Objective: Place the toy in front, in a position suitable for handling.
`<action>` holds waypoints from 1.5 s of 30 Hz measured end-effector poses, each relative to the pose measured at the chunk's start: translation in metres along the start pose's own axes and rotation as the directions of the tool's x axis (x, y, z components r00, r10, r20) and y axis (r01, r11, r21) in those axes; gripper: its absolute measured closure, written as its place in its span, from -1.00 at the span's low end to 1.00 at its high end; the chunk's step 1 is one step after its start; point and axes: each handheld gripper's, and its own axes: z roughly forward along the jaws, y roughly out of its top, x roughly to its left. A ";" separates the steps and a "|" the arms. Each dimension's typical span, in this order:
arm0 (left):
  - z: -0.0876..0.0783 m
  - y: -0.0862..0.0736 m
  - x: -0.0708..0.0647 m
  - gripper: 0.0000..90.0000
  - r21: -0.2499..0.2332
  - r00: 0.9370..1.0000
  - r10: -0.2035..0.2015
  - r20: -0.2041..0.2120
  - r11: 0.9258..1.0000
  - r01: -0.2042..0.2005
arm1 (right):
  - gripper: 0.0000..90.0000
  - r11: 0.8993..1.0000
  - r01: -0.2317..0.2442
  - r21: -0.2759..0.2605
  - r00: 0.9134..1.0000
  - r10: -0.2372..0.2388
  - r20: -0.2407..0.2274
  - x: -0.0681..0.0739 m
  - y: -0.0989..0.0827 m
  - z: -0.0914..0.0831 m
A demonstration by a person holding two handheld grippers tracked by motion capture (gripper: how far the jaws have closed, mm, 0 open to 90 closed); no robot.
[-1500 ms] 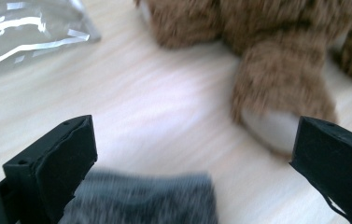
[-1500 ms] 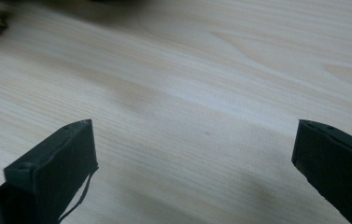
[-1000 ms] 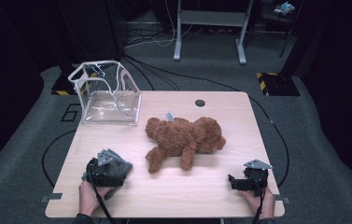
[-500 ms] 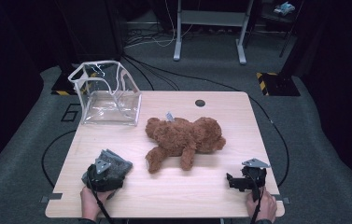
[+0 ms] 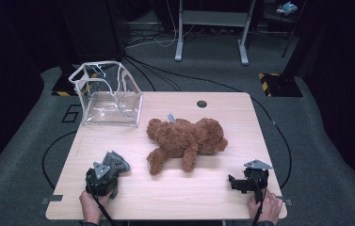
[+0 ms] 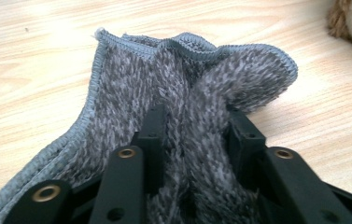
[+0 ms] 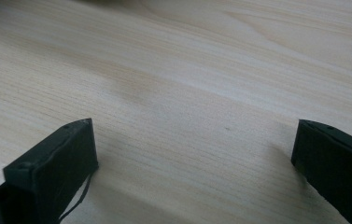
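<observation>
The left gripper (image 5: 103,178), at the lower left of the high view, is clenched on a grey cloth (image 5: 114,162). Its jaws have just been closing, and in the left gripper view the cloth (image 6: 187,93) is bunched into a ridge between them, both jaws pressing into the pile. The cloth's stitched hem curls up at the top of that frame, and its lower part is hidden behind the jaws.

The right gripper (image 5: 241,182), at the lower right of the high view, is released. In the right gripper view its jaws stand wide apart over bare table (image 7: 187,93), gripping nothing; whether they rest on the wood is hard to tell.

A brown bear (image 5: 184,141) lies in the middle of the high view, between the two grippers and apart from both. A clear bag (image 5: 109,94) stands at the table's upper left corner. The cloth lies near the table's front edge, with open wood between it and the bear. The person's hands are cut off by the bottom edge.
</observation>
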 end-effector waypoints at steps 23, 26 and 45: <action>-0.020 0.016 -0.007 0.54 -0.008 0.995 0.056 0.077 0.998 -0.055 | -1.00 1.000 0.003 -0.002 1.000 -0.003 -0.011 0.000 0.001 0.001; -0.027 0.021 -0.011 0.54 -0.020 0.992 0.074 0.098 0.997 -0.073 | -1.00 1.000 0.007 -0.003 1.000 -0.007 -0.012 0.000 0.001 0.001; -0.050 0.061 -0.055 0.54 -0.132 0.954 0.217 0.206 0.972 -0.193 | -1.00 1.000 0.019 0.000 1.000 -0.019 -0.015 0.000 0.001 0.001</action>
